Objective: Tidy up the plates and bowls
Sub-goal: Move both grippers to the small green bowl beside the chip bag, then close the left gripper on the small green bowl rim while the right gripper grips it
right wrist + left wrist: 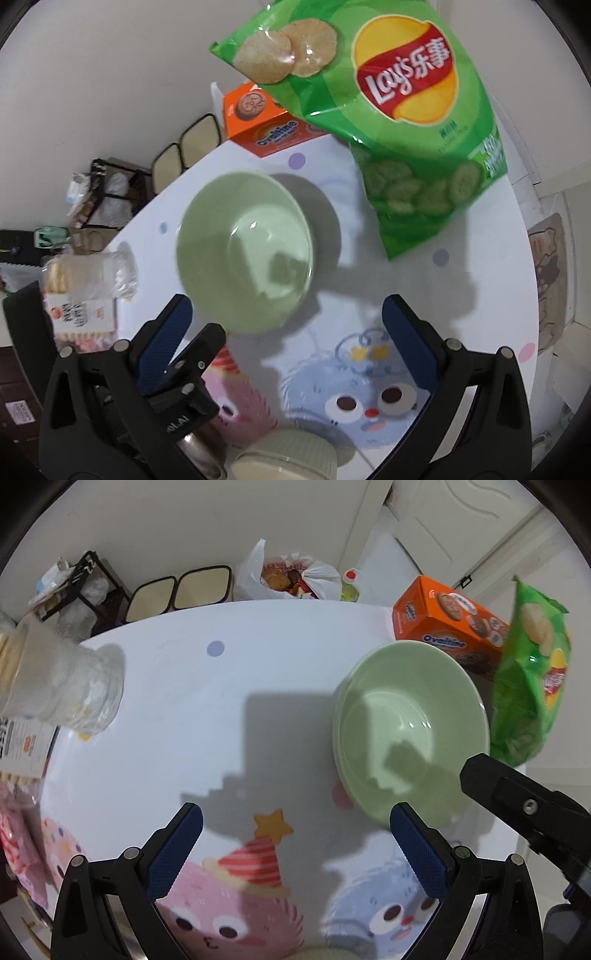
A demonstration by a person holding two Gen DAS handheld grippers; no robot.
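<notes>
Crowding the green bowl (245,251): chip bag (399,122), orange box (266,122).

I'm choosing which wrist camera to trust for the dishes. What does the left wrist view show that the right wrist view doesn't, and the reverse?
Only the left wrist view shows the white plastic bag of snacks and the door. Only the right wrist view shows the ribbed cream dish at the near edge and the floor mat. Both show the green bowl, chip bag, orange box and both claws, open and empty.
</notes>
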